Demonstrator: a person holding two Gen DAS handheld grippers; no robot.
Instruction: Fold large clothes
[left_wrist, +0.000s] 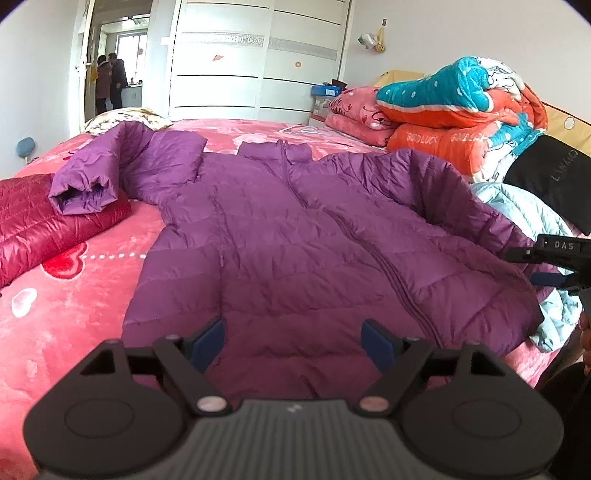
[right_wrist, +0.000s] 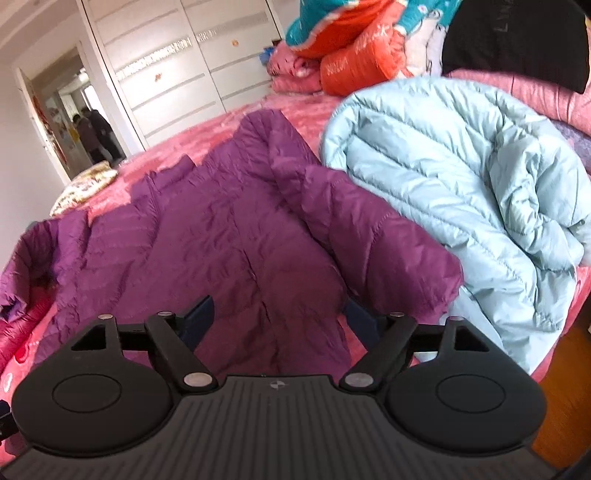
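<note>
A purple down jacket (left_wrist: 280, 236) lies spread front-up on the pink bed, collar at the far side, hem toward me. Its left sleeve (left_wrist: 92, 181) rests on a folded red jacket; its right sleeve (left_wrist: 443, 206) lies beside a pale blue jacket. My left gripper (left_wrist: 295, 343) is open and empty above the hem. My right gripper (right_wrist: 277, 317) is open and empty over the jacket's right lower part (right_wrist: 229, 243). The right gripper also shows at the right edge of the left wrist view (left_wrist: 557, 262).
A folded red down jacket (left_wrist: 44, 221) lies at the left. A pale blue down jacket (right_wrist: 461, 184) is heaped at the right bed edge. Stacked quilts (left_wrist: 454, 107) and a black bag (left_wrist: 554, 173) sit at the headboard. Wardrobe (left_wrist: 251, 62) and doorway behind; wooden floor (right_wrist: 565, 387) at right.
</note>
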